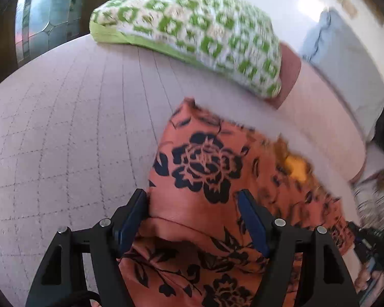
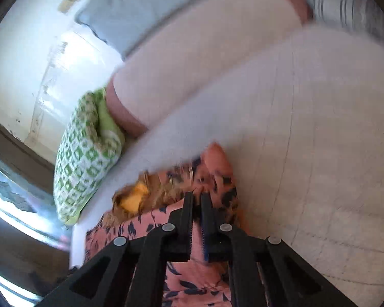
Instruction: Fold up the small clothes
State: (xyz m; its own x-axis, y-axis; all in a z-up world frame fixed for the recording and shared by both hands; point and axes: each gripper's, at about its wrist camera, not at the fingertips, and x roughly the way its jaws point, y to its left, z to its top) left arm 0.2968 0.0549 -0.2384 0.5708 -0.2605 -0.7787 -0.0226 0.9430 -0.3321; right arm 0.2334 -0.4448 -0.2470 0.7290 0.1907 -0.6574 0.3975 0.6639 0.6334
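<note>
Item 1. Garment [image 1: 217,168]: small piece of orange cloth printed with dark navy roses and leaves; a yellow-lined patch shows at its far edge, right of centre in the left wrist view. It lies on the bed [image 1: 71,117], filling the lower centre and lower right of that view and the lower centre of the right wrist view. A fold ridge crosses it near the bottom of the left view, so it is judged partly gathered, not yet a finished fold.

Item 2. Left claw [image 1: 193,220]: jaws apart, blue pads on either side of a band of the cloth, neither visibly pressing it. Judged poised over the near edge to take hold once lowered.

Item 3. Right claw [image 2: 196,220]: jaws drawn nearly together at lower centre, with the orange cloth beneath and between them. It appears to pinch the fabric, probably to lift that side across; blur keeps the contact from being certain.

Item 4. Bed surface: pale quilted cover with stitched squares, serving as the folding ground.

Item 5. Pillow [image 1: 192,35]: green-and-white patterned, upper centre of the left view, middle left of the right view; well apart from the garment.

Item 6. Pink bolster [image 2: 192,58]: behind the pillow, upper centre of the right view.
</note>
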